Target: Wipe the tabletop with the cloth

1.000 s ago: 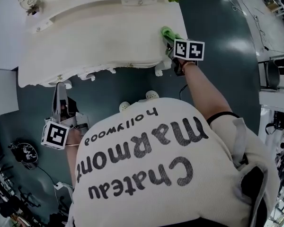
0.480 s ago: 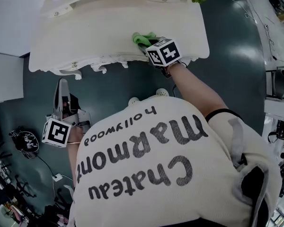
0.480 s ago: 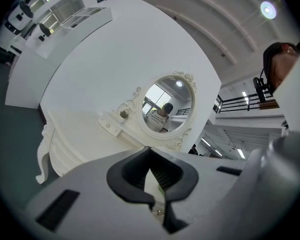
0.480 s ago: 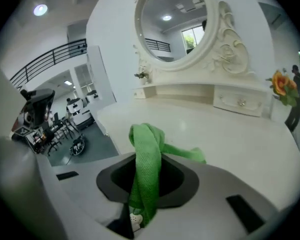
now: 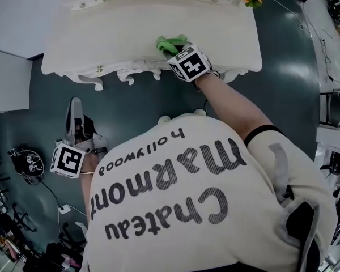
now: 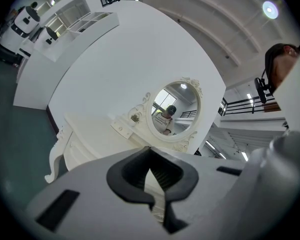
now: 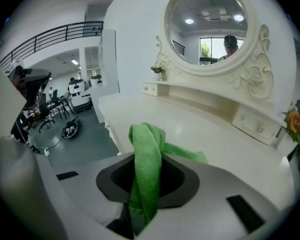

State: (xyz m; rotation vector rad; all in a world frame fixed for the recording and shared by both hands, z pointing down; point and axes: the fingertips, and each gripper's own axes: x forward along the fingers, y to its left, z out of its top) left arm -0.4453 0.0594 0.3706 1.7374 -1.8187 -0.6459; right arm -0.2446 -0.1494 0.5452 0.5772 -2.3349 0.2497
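Two grippers show in the head view. My right gripper [image 5: 175, 51] reaches over the near edge of the tabletop [image 5: 130, 30], with the cloth [image 5: 170, 42] bunched at its tips and touching the surface. My left gripper [image 5: 75, 107] hangs well short of the table, over the floor.

Left gripper view: my jaws are pressed together on nothing, and the left gripper [image 6: 157, 201] points up at the table and its mirror [image 6: 172, 111], far ahead of the tips.

Right gripper view: my right gripper [image 7: 140, 211] pinches the cloth [image 7: 147, 166] by a folded ridge. A loop stands up between the jaws and a loose corner spills forward onto the tabletop [image 7: 205, 134].

I judge the cloth light, soft and floppy, and not fragile. It should drag easily but may bunch up or slip out of the pinch. A hold on the thick fold, deep in the jaws, suits it.
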